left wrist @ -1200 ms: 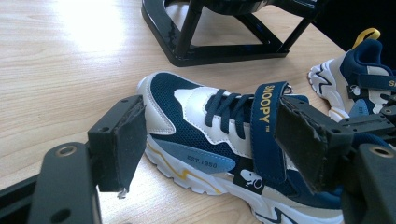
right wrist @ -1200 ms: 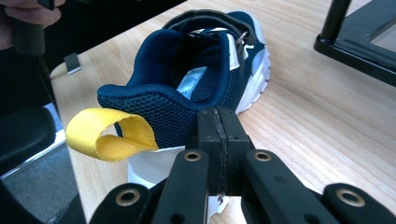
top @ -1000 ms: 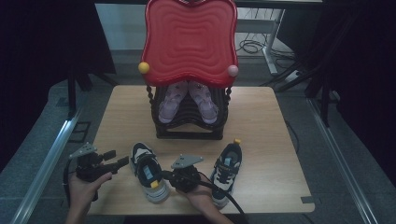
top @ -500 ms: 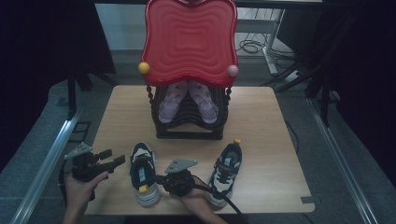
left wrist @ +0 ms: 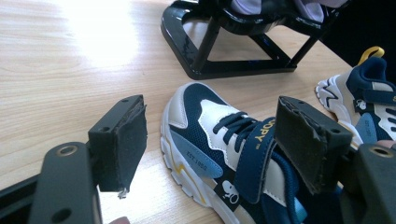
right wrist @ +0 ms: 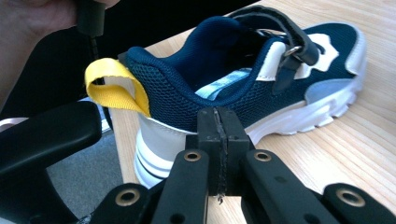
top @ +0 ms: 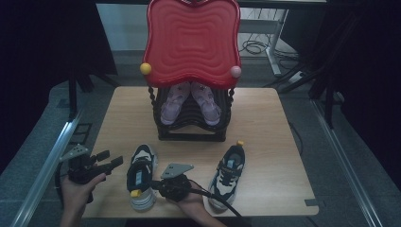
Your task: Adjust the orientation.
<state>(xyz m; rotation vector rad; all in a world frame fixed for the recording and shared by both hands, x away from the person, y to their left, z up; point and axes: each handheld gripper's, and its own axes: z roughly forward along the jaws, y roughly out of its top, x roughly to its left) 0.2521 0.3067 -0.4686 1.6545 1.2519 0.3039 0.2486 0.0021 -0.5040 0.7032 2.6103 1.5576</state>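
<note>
A navy and white child's shoe (top: 141,175) with a yellow heel loop lies near the table's front edge, toe pointing away. My right gripper (top: 154,184) is shut, its tips against the shoe's right side near the heel. In the right gripper view the shut jaws of the right gripper (right wrist: 218,122) meet just before the heel of the shoe (right wrist: 243,79), with nothing between them. My left gripper (top: 109,160) stands open just left of the shoe. In the left gripper view the left gripper (left wrist: 210,112) frames the shoe (left wrist: 210,140) without touching it. The matching shoe (top: 228,175) lies to the right.
A black rack (top: 189,135) stands mid-table with a pair of pink shoes (top: 170,101) in it and a red wavy top (top: 191,42) above. The wooden table (top: 265,123) has bare wood on both sides of the rack. A cable trails from the right gripper.
The right gripper has moved left, and the left shoe has shifted left with it and turned so its toe points more straight away. The left gripper has hardly moved.
</note>
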